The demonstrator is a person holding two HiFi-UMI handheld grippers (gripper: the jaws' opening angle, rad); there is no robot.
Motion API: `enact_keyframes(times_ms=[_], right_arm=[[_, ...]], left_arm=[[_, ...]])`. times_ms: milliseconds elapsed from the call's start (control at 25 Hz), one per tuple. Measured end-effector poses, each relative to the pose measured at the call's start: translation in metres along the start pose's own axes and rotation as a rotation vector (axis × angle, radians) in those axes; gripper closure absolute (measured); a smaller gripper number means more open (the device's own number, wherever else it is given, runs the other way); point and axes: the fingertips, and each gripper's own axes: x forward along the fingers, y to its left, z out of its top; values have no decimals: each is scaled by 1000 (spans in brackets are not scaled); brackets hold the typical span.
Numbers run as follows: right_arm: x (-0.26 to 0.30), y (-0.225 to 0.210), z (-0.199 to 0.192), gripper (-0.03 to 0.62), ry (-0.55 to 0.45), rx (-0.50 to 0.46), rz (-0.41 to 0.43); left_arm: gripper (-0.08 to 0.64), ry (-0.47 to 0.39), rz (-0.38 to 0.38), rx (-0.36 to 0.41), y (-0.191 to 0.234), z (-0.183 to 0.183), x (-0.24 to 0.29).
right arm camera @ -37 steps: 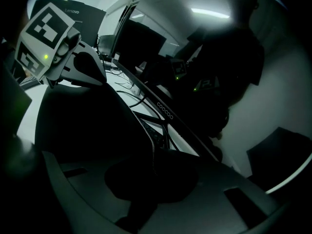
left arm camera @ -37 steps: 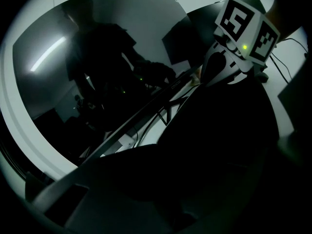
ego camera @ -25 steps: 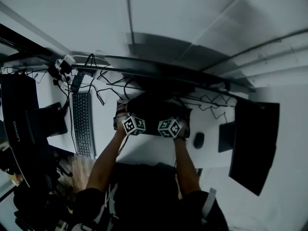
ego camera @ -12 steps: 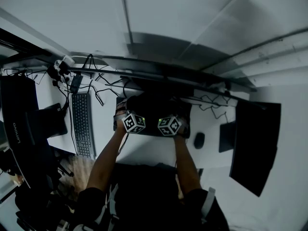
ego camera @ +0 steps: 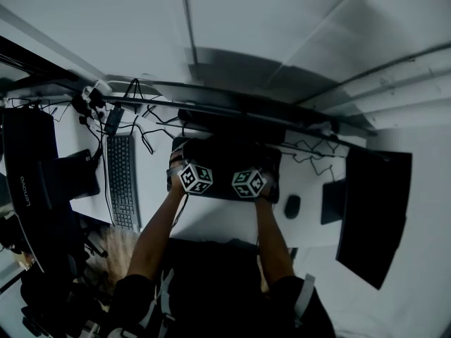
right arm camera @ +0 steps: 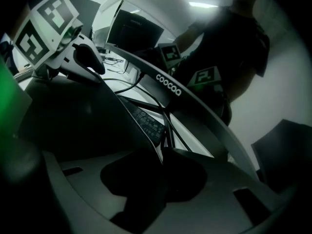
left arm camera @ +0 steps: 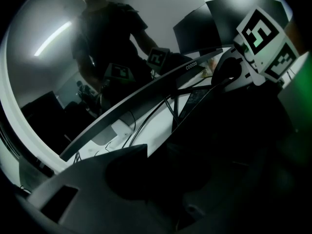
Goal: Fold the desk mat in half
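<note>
Desk mat (ego camera: 227, 158), black and flat, lies mid-desk (ego camera: 211, 220) toward the back edge, with its near edge at both claws. Left gripper (left arm camera: 183, 186) and right gripper (right arm camera: 161, 178) have just been opening. Each stands about half apart, with the mat's thin edge loose between the jaws.

Your left gripper (left arm camera: 161, 179) is staring into near-black. Its jaws have just been opening and are standing apart with the black rectangular desk mat (left arm camera: 229, 130) between them, but the right-hand jaw is melting into the mat, so where pad ends and mat begins isn't showing. Right gripper (right arm camera: 163, 179): same opening, mat edge running between the jaws, pad tips sitting in shadow. In the head view both grippers are covering the mat's near edge, and the big dark flat monitor (ego camera: 28, 182) is getting clipped at the left.
</note>
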Motion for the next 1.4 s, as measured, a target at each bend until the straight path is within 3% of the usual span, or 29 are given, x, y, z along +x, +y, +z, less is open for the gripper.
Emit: enact_keyframes(times_ms=[200, 640, 800, 960, 1200, 1400], right_arm=[[-8, -5, 1, 472, -10, 42, -8], [-57, -5, -9, 466, -31, 170, -49], [-98, 2, -2, 468, -67, 300, -36], [-153, 11, 12, 478, -121, 444, -33], [-233, 32, 31, 529, -247, 612, -30], [-281, 45, 35, 553, -309, 643, -48]], left_arm=[[439, -13, 2, -32, 4, 2, -12], [448, -105, -24, -209, 16, 1, -70], [524, -181, -96, -326, 14, 0, -112], [554, -294, -134, -411, 19, 2, -165], [554, -409, -153, -435, 28, 7, -251], [554, -472, -170, -470, 28, 4, -307]])
